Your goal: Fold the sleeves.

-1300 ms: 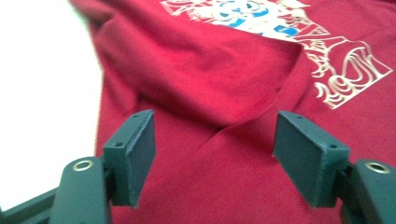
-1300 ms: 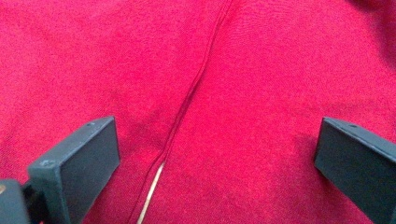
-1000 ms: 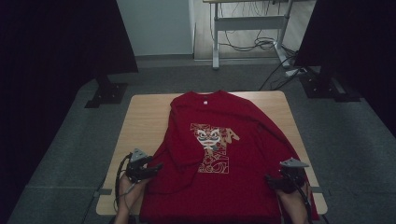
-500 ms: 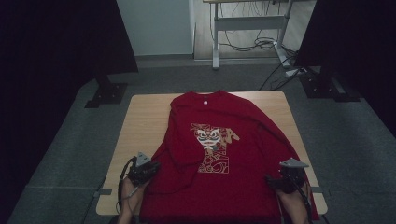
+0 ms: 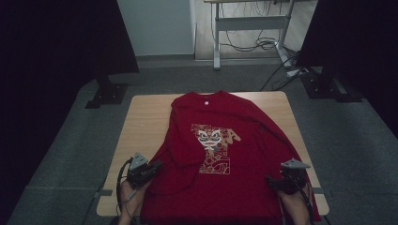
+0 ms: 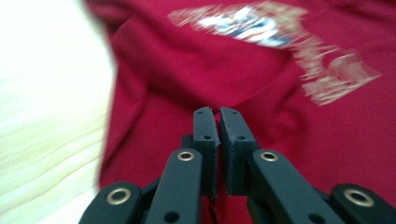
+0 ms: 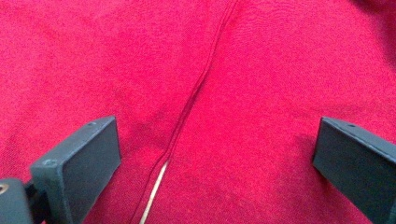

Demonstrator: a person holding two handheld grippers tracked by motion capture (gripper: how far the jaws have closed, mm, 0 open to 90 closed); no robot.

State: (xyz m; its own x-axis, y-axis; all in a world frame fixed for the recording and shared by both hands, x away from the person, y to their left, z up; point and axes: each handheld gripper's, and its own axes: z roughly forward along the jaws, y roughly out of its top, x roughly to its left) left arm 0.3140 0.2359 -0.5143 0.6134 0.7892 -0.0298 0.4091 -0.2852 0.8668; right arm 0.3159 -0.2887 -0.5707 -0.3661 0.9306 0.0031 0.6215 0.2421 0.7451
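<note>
A red T-shirt (image 5: pixel 220 140) with a lion-mask print lies front up on the wooden table (image 5: pixel 145 117), its hem toward the near edge. At the shirt's near left edge, my left gripper (image 5: pixel 158 165) has just been closing and is now shut; in the left gripper view its jaws (image 6: pixel 215 112) meet with a sliver of red cloth (image 6: pixel 177 70) pinched low between them. My right gripper (image 5: pixel 270 179) rests at the shirt's near right side. It stands open in the right gripper view (image 7: pixel 217 140), with a seam of the red fabric (image 7: pixel 261 70) running between its fingers.
Bare wood shows left of the shirt and along the far edge. Two black stands with floor bases (image 5: pixel 107 93) (image 5: pixel 328 89) flank the table's far corners. A desk frame (image 5: pixel 248 23) and cables (image 5: pixel 263 44) lie beyond on the floor.
My left gripper has closed on the shirt's left edge and moved slightly up and inward, bunching the cloth there. The right gripper has stayed where it was.
</note>
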